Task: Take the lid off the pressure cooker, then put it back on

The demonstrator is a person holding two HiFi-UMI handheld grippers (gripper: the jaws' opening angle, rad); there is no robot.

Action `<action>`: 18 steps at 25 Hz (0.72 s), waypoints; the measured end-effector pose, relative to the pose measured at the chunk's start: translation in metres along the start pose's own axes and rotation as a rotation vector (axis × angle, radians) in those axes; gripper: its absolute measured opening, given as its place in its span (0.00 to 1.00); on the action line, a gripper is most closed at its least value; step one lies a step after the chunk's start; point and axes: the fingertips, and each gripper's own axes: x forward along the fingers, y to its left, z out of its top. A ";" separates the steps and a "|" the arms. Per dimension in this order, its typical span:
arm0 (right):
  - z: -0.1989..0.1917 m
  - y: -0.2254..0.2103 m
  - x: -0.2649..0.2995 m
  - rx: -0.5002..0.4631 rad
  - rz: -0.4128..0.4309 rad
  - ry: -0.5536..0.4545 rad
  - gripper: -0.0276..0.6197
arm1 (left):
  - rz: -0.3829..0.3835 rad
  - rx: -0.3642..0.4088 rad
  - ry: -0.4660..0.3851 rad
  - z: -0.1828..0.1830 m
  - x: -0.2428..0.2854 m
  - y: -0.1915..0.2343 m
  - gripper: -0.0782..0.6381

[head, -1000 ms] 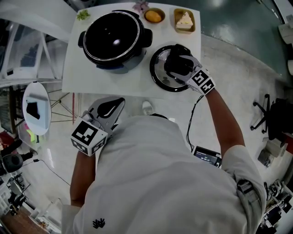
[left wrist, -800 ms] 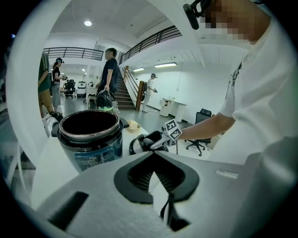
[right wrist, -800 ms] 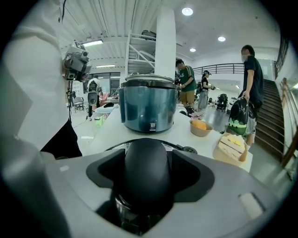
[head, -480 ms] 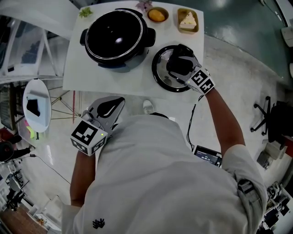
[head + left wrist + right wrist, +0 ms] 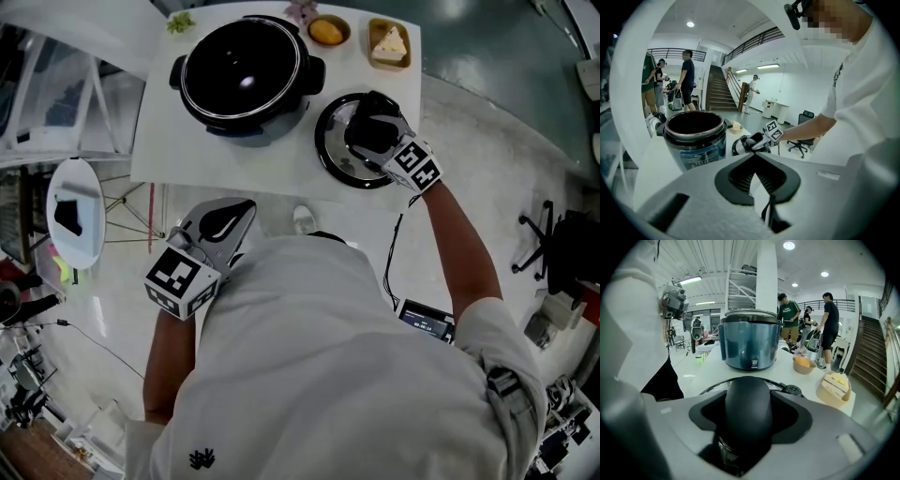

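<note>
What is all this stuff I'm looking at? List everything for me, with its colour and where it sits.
pressure cooker: one, blue body, black inside, open, far left of the table
lid: one, black rim, silvery middle, flat on the table right of the cooker
bowl with an orange: one, tan, table's far edge
dish with a layered food wedge: one, tan, far right corner
flower: one, pink, far edge behind the cooker
table: one, white
office chair: one, black, floor at right
bystanders: several, background near the stairs
left tongs: grey, jaws together, empty, off the table
right tongs: grey, jaws have just been closing, pads on the lid's black handle
</note>
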 end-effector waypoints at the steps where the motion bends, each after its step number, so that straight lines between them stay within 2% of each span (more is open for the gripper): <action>1: 0.000 0.000 0.000 0.002 0.000 0.005 0.49 | 0.001 0.000 -0.001 -0.001 -0.001 0.000 0.12; 9: 0.008 -0.003 -0.015 0.015 -0.016 0.024 0.49 | -0.006 -0.001 -0.018 -0.004 -0.009 0.002 0.12; 18: 0.033 -0.010 -0.059 0.047 -0.049 0.013 0.49 | -0.043 0.004 -0.054 -0.002 -0.012 0.003 0.12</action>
